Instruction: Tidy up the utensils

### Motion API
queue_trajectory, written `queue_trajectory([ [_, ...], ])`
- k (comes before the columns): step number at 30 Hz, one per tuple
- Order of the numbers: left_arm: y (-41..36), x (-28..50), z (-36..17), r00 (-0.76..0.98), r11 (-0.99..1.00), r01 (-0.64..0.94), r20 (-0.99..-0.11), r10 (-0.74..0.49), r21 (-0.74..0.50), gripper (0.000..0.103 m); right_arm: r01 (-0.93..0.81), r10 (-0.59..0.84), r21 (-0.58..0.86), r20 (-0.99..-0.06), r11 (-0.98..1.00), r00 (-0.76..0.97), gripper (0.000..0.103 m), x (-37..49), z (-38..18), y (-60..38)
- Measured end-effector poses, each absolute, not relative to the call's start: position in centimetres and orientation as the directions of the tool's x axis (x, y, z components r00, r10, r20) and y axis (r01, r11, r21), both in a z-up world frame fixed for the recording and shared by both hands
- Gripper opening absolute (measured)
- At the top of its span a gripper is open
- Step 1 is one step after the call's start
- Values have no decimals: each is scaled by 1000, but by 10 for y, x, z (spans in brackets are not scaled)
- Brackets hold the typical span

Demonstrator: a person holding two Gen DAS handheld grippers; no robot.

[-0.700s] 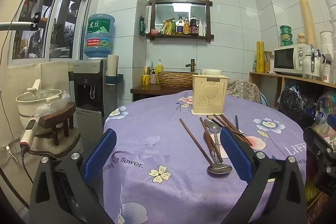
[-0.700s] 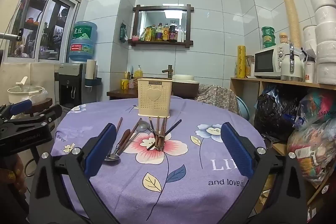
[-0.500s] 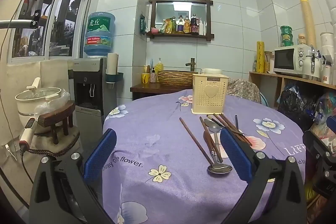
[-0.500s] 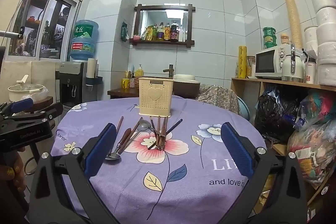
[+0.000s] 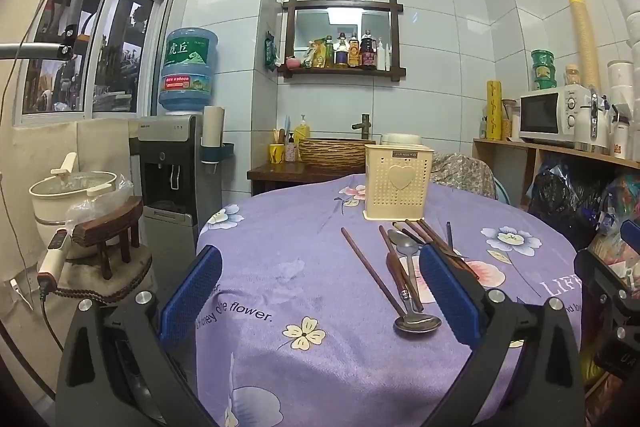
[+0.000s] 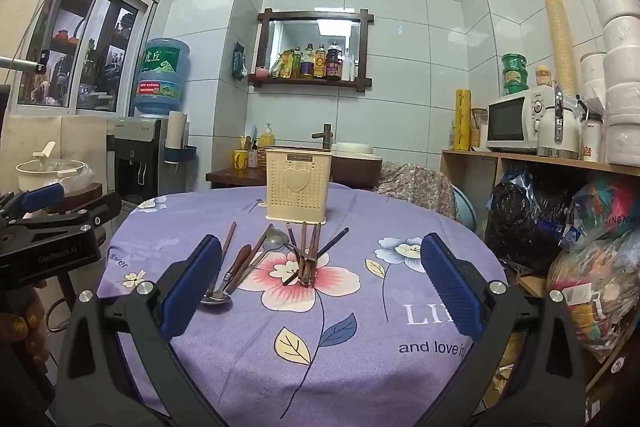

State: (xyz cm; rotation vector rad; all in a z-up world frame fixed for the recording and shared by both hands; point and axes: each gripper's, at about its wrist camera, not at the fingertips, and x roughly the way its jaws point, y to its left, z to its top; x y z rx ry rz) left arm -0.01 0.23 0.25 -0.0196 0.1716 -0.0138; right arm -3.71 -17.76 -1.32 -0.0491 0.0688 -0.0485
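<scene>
Both views match the earlier frames w/ only slight drift. Left gripper (image 5: 320, 291) and right gripper (image 6: 320, 283): jaws wide apart, empty. Utensils (image 6: 280, 259) lie mid-frame on tablecloth (image 6: 360, 367), just below holder (image 6: 298, 185). Risk: overlapping chopsticks (image 6: 306, 259) — pinching one may drag neighbours.

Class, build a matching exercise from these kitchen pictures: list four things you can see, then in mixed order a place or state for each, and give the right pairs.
Things:
1. cream perforated plastic utensil holder
2. metal spoon with wooden handle
3. white microwave oven
4. blue water jug

Places or states:
A. on the wooden side shelf
B. standing upright on the purple tablecloth
C. on top of the dispenser
D. lying flat on the tablecloth

Pairs: 1-B, 2-D, 3-A, 4-C
</scene>
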Motion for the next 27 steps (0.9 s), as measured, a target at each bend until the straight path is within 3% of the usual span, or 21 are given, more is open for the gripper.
queue_trajectory([
  [27,0,2,5,985,1000,13,-171,-16,-15,98,43,-46,-51,-69,998,997,98,-37,-15,-177],
])
